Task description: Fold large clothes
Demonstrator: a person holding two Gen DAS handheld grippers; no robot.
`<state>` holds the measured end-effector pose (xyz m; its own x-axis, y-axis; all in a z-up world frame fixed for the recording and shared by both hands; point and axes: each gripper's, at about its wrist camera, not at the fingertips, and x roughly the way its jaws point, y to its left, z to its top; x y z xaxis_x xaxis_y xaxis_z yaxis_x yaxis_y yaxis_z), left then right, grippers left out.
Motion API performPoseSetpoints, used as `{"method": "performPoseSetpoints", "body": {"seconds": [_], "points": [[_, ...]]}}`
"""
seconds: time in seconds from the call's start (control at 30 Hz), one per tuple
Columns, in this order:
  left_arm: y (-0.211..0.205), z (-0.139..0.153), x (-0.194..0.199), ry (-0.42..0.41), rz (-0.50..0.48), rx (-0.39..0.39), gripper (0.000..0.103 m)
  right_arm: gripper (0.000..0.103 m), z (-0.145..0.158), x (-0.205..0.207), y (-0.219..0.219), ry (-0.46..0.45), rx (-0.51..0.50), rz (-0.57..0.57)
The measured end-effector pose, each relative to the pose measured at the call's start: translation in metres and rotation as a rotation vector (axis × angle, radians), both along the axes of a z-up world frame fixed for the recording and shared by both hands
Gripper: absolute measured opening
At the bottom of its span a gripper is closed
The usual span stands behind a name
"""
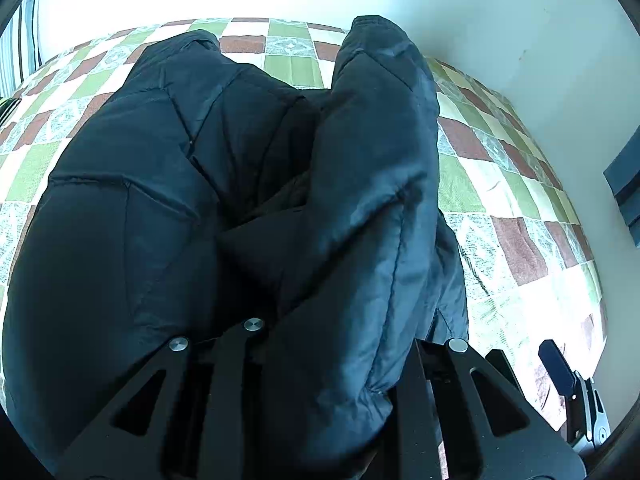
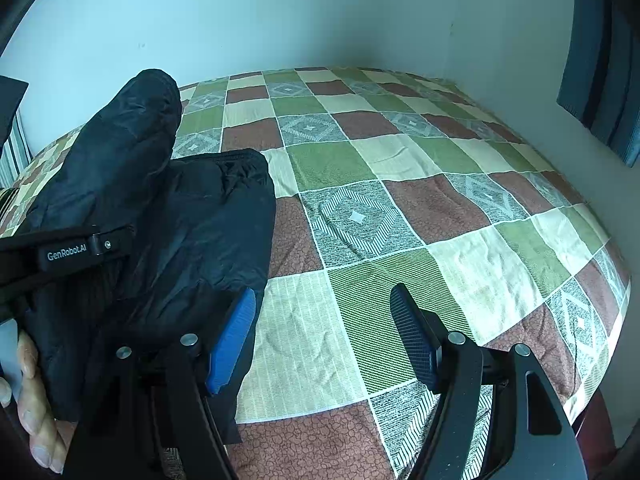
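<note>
A dark navy quilted jacket (image 1: 168, 216) lies bunched on the checkered bedspread (image 1: 480, 184). My left gripper (image 1: 332, 360) is shut on a thick fold of the jacket, which drapes over its fingers and hides the pads. A sleeve (image 1: 384, 92) stands up beyond the grip. In the right wrist view the jacket (image 2: 192, 224) fills the left side and the left gripper's body (image 2: 68, 254) lies across it. My right gripper (image 2: 324, 340) is open and empty over the bedspread (image 2: 400, 208), its left blue pad (image 2: 234, 340) beside the jacket's edge.
The bed sits in a corner with pale walls (image 2: 280, 12) behind and to the right. A striped curtain (image 2: 600, 64) hangs at the right. A striped pillow (image 1: 18, 40) lies at the far left. A hand (image 2: 28, 392) shows at the lower left.
</note>
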<state>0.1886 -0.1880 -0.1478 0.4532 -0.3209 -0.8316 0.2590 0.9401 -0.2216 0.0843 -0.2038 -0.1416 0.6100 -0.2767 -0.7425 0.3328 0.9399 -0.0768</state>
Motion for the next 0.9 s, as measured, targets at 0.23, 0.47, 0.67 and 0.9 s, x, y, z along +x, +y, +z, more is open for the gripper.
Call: {"method": "performPoseSetpoints", "body": {"seconds": [0.23, 0.47, 0.67, 0.9], "points": [[-0.012, 0.001, -0.005, -0.008, -0.003, 0.014, 0.018, 0.069, 0.003, -0.002, 0.001, -0.004, -0.010, -0.002], [-0.026, 0.005, -0.011, -0.032, -0.009, 0.043, 0.019, 0.069, 0.008, -0.004, -0.001, -0.012, -0.014, -0.005], [-0.034, 0.015, -0.020, -0.043, -0.021, 0.048, 0.028, 0.069, 0.017, -0.010, -0.003, -0.027, -0.021, -0.007], [-0.039, 0.043, -0.038, -0.066, -0.055, 0.028, 0.051, 0.069, 0.023, -0.013, -0.005, -0.033, -0.032, -0.012]]}}
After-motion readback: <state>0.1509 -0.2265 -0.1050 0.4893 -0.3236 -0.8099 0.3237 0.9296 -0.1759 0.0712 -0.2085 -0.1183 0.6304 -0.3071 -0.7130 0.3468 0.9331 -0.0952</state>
